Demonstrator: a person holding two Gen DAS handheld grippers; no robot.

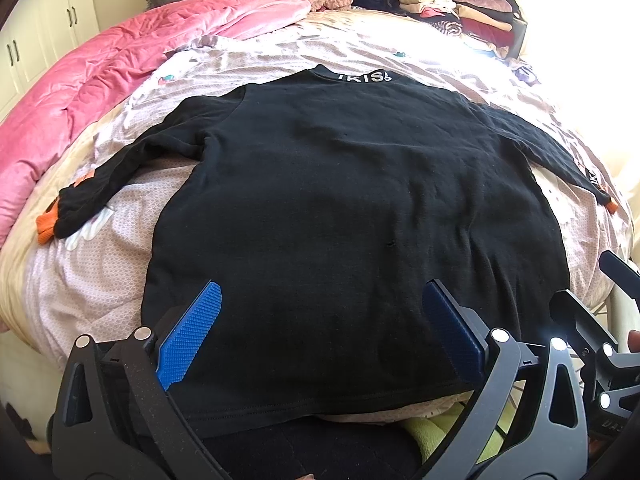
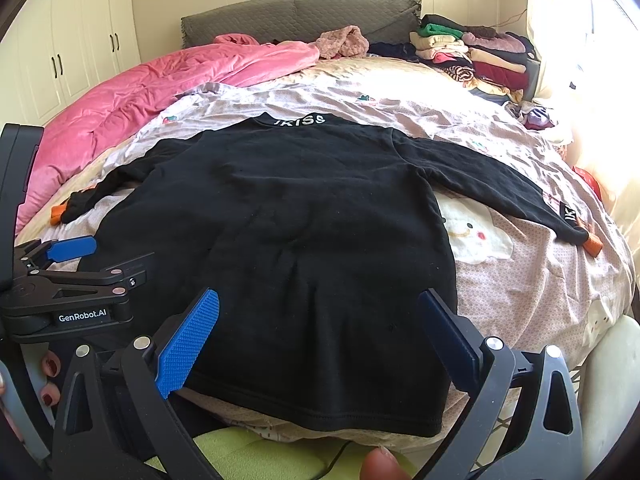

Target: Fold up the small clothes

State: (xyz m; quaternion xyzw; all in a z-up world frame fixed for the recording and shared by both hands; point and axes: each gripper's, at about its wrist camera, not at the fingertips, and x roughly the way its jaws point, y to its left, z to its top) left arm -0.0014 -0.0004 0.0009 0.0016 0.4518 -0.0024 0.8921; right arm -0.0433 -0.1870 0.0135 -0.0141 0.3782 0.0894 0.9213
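A small black long-sleeved top (image 1: pixel 340 208) lies flat on the bed, back up, collar with white letters at the far end, both sleeves spread out with orange cuffs (image 1: pixel 45 227). It also shows in the right wrist view (image 2: pixel 288 248). My left gripper (image 1: pixel 322 332) is open and empty, hovering over the hem near the bed's front edge. My right gripper (image 2: pixel 318 340) is open and empty too, over the hem a little further right. The left gripper also shows in the right wrist view (image 2: pixel 68 272), at the left of the top.
A pink quilt (image 1: pixel 100 92) is bunched along the bed's left side. A stack of folded clothes (image 1: pixel 452 4) sits at the far right corner by the grey headboard (image 2: pixel 296 16). The patterned sheet (image 2: pixel 520 280) is bare at the right. White cupboards (image 2: pixel 60 56) stand at the left.
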